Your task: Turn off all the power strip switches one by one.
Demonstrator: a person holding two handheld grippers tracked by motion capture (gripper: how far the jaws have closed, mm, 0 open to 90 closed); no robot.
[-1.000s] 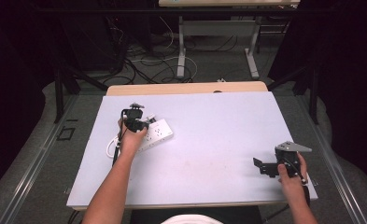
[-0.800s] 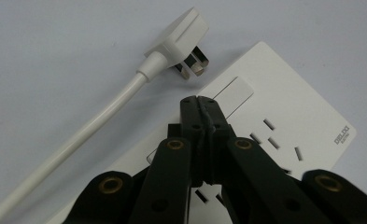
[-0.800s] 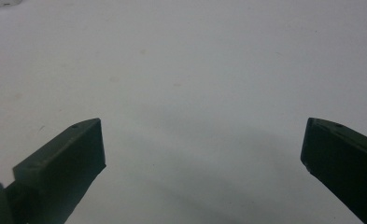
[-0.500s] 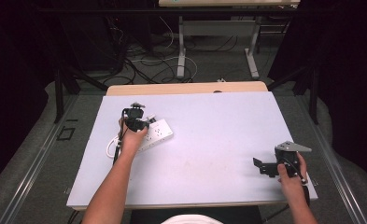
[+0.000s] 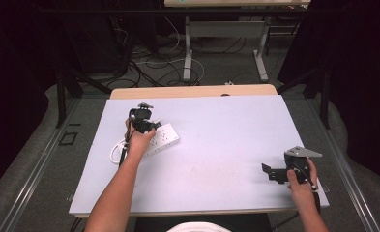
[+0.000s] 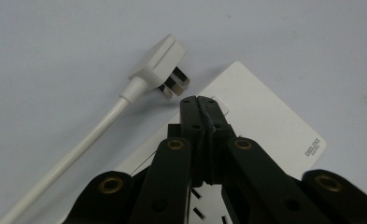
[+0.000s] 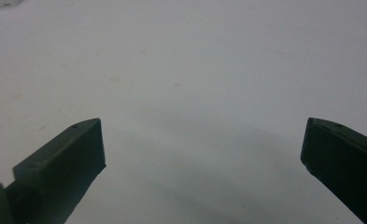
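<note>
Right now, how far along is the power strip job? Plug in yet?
Done: nothing obvious. The plug lies loose on the table, prongs just short of the power strip, not in a socket. In hand: the left gripper is shut, tips over the strip, holding nothing. The right gripper is open over bare table. Left: probably grasping and inserting the plug.

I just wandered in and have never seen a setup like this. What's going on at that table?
A person sits at a pale table holding a black two-jaw gripper in each hand. The left gripper, jaws closed together, is over a white rectangular power strip, whose white plug lies unplugged beside it on its white cable. The right gripper hangs over bare tabletop near the right edge, jaws wide apart and holding nothing.
</note>
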